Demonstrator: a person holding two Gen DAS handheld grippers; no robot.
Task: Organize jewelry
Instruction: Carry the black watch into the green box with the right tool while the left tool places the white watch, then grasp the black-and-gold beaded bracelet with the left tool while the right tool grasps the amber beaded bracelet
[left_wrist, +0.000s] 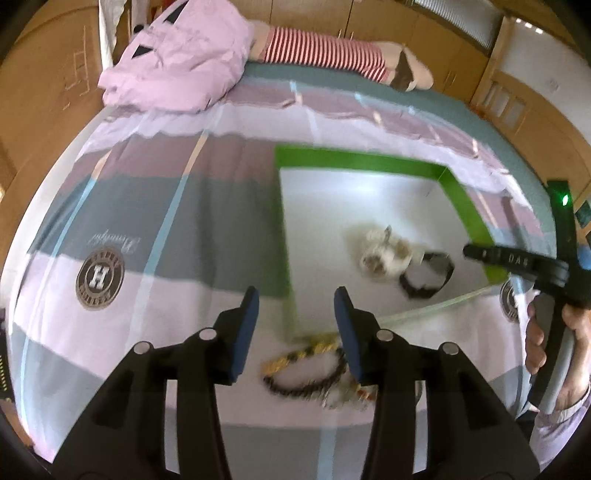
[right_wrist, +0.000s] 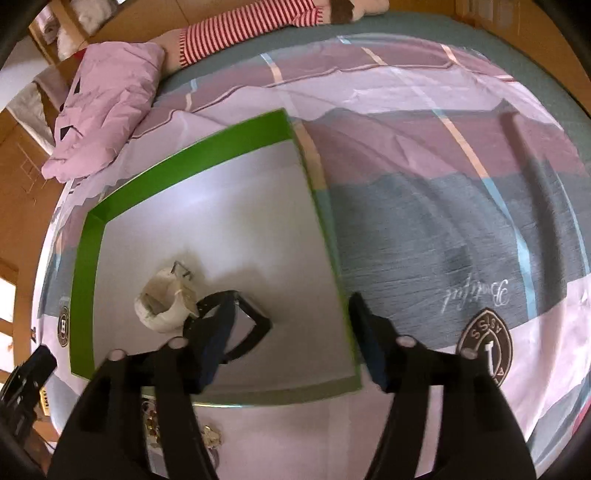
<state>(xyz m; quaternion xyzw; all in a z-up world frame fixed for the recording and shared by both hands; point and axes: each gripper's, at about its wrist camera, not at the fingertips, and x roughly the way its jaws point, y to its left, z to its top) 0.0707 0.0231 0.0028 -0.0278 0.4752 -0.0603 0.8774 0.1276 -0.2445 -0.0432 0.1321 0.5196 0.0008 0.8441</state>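
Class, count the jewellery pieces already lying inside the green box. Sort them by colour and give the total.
Cream: 1, the cream band
Black: 1, the black band
Total inside the green box: 2

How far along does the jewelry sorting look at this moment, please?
Done: a white watch and a black watch already lie inside the green-walled box. In hand: nothing; the left tongs and right tongs are both open and empty. Left: a dark beaded bracelet and a gold and black chain lie on the bedspread, just outside the box, near the left tongs.
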